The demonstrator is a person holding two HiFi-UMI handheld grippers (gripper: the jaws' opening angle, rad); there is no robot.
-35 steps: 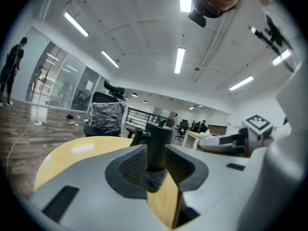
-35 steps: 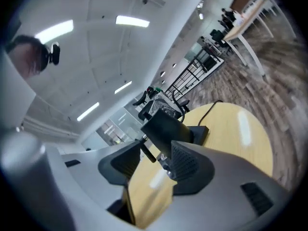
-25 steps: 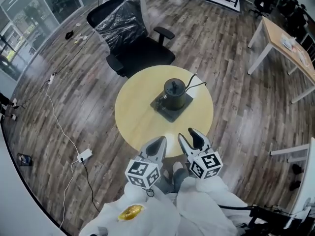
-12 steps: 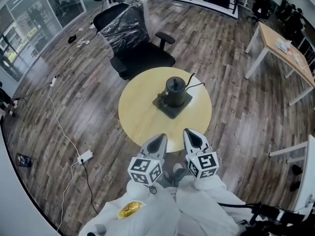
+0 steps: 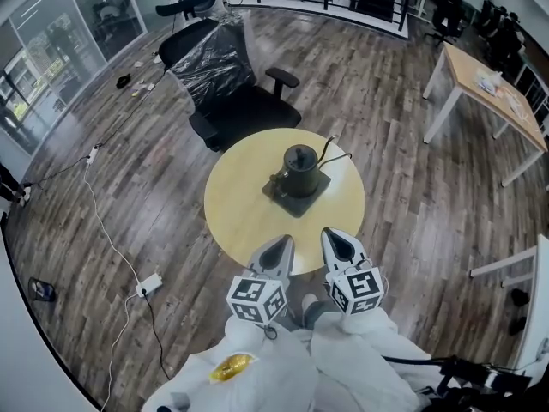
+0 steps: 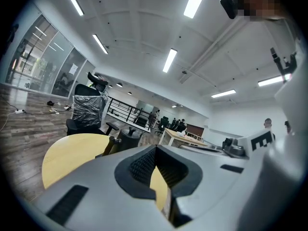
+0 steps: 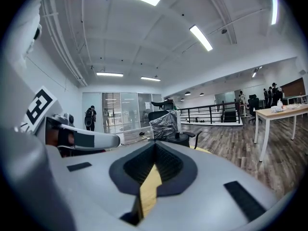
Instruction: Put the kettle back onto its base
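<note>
Here both pairs of jaws are closed on nothing: the left gripper (image 6: pixel 156 148) and the right gripper (image 7: pixel 155 146) each show ribbed pads pressed together. The head view looks down on the kettle (image 5: pixel 300 166) sitting on its base (image 5: pixel 296 192), well apart from both grippers, on the round table (image 5: pixel 236 217). Only the gripper views show the ceiling lights (image 7: pixel 202 37) and distant people (image 7: pixel 274 94). One kettle, one base, one table, one plastic-wrapped chair (image 5: pixel 225 75), two grippers.
</note>
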